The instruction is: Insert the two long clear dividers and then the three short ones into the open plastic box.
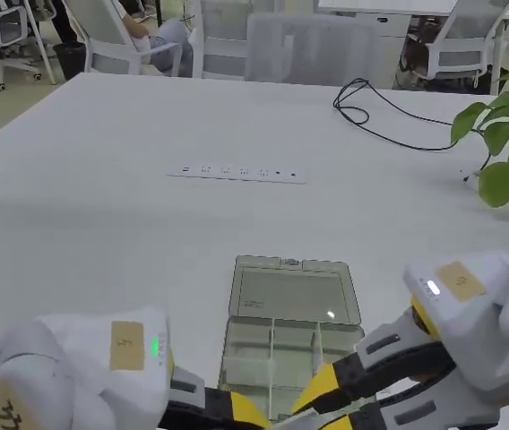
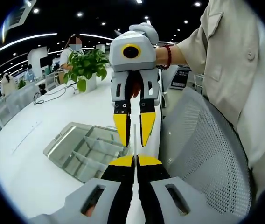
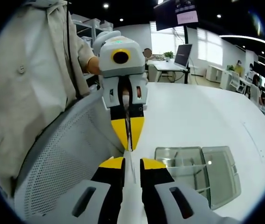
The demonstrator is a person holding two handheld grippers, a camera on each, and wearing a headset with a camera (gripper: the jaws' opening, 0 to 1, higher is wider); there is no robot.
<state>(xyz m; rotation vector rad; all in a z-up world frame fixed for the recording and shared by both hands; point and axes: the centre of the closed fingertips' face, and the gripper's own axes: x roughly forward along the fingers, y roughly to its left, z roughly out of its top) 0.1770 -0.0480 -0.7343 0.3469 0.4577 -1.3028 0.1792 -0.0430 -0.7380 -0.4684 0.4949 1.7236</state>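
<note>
- White worktable (image 1: 102,179) spreads across the head view, with a flush socket strip (image 1: 237,173), a black cable (image 1: 380,112), a potted plant (image 1: 505,143) at the right edge and office chairs (image 1: 120,36) beyond.
- Near the person lies the open plastic box (image 1: 237,358), its lid (image 1: 295,291) folded back on the far side. Clear partitions split its tray into compartments.
- From the bottom corners the left gripper (image 1: 241,414) and right gripper (image 1: 319,394) point their yellow-tipped jaws at each other, just in front of the box.
- Left gripper view: its own jaws are pressed almost together on one end of a thin clear divider (image 2: 135,150), seen edge-on. The right gripper faces it, jaws a narrow gap apart, with the strip running between them. A mesh chair (image 2: 202,154) is on the right.
- Right gripper view: its own jaws stand slightly apart astride the divider, while the left gripper's tips meet on it. The divider is held beside the box, outside it.
</note>
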